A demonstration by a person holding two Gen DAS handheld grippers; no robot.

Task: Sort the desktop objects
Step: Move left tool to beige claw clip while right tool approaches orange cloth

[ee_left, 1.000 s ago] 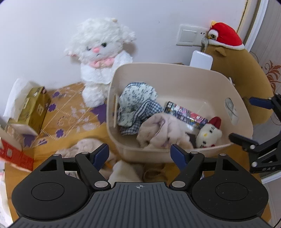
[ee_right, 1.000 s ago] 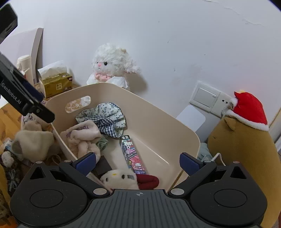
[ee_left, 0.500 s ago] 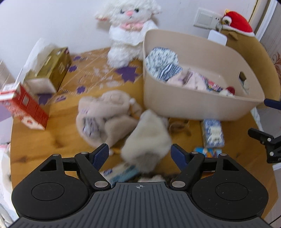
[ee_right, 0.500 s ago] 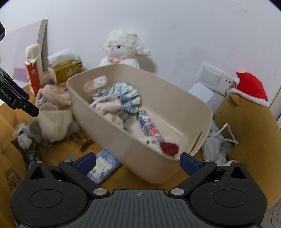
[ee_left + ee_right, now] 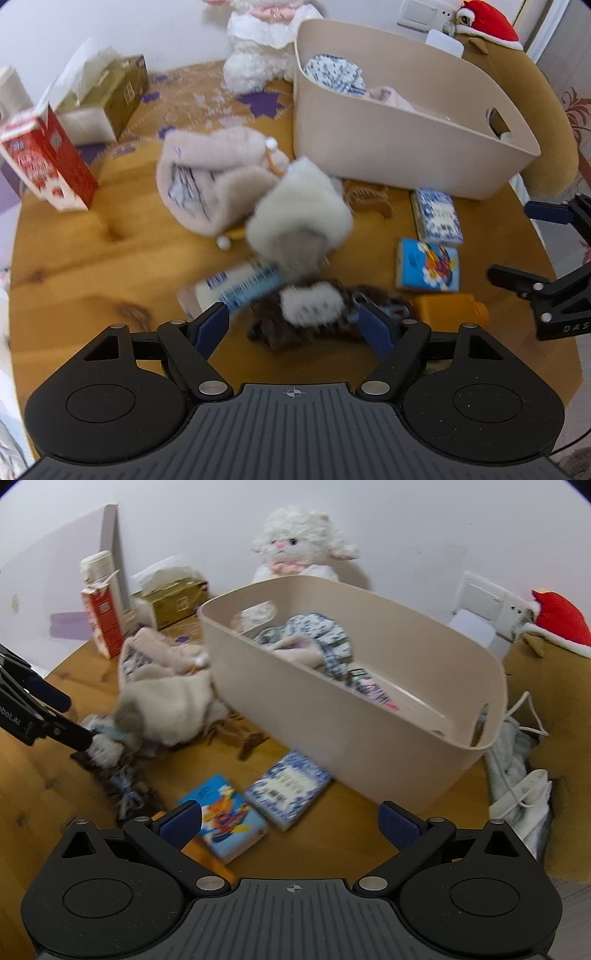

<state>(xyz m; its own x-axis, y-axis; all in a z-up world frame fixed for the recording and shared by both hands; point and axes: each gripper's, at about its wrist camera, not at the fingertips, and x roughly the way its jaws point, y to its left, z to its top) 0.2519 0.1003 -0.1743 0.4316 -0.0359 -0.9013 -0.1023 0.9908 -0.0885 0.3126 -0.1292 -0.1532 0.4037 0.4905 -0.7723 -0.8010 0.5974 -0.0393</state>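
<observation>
A beige bin (image 5: 406, 147) (image 5: 369, 716) holds cloths and a small box. On the round wooden table (image 5: 92, 266) lie a cream fluffy hat (image 5: 299, 218), a pink fluffy cloth (image 5: 207, 184), a white tube (image 5: 236, 288), a dark furry item with a white patch (image 5: 310, 314), a blue cartoon box (image 5: 428, 269) (image 5: 225, 816), a blue-white patterned box (image 5: 437, 216) (image 5: 288, 788) and an orange object (image 5: 450, 306). My left gripper (image 5: 295, 328) is open and empty above the dark furry item. My right gripper (image 5: 291, 819) is open and empty above the two boxes.
A red-white carton (image 5: 48, 162), a gold tissue box (image 5: 107, 99) and a white plush lamb (image 5: 299, 550) stand at the back. A brown plush with a red hat (image 5: 517, 92) sits right of the bin. A white power strip with cable (image 5: 524, 786) lies at the right.
Both grippers have pulled back and away from the bin, so the cluttered tabletop in front of it has come into view. Both stay open and empty.
</observation>
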